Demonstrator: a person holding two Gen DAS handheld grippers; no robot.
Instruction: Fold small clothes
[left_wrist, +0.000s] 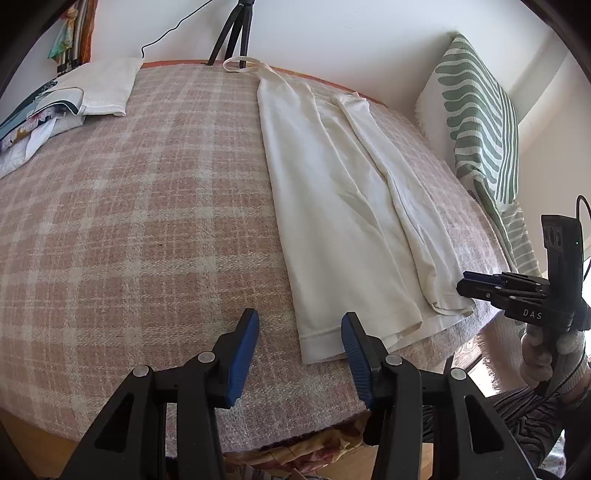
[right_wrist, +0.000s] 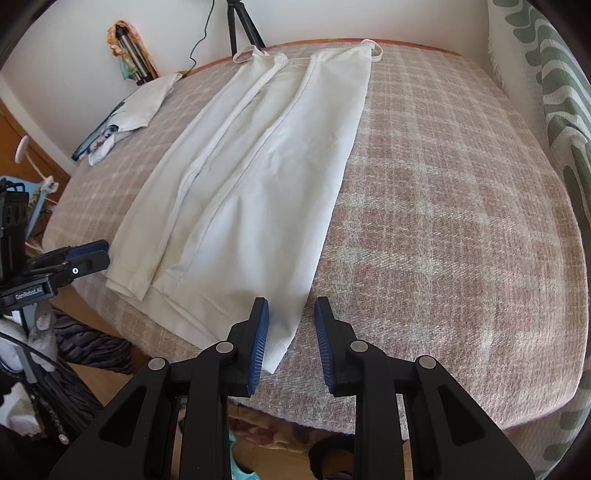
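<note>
Left tongs: the left gripper (left_wrist: 299, 347) has its jaws spread and nothing between the pads; it hovers over the near hem, at the 6 o'clock end of the garment, on the corner at the garment's left side.
Right tongs: the right gripper (right_wrist: 291, 345) also has its jaws apart, more narrowly, with no cloth pinched; the other hem corner lies just under its left pad.
Garment: the white garment (left_wrist: 332, 192) lies flat on the plaid blanket (left_wrist: 129, 203), long and narrow, both long sides already turned in to the middle, straps at the 12 o'clock end.
Why so placed: I think the narrow strip is ready for a fold along its length, so each tong stands at one hem corner to lift the hem evenly.
Finished pile: the folded clothes (left_wrist: 74, 96) rest at 10 o'clock, well apart, probably to keep the working area free.
Surroundings: a tripod (left_wrist: 232, 33) stands behind the 12 o'clock edge; a green patterned cushion (left_wrist: 476, 110) leans at 2 o'clock.
Next need: both tongs should close on the corners together, otherwise the hem may skew.
</note>
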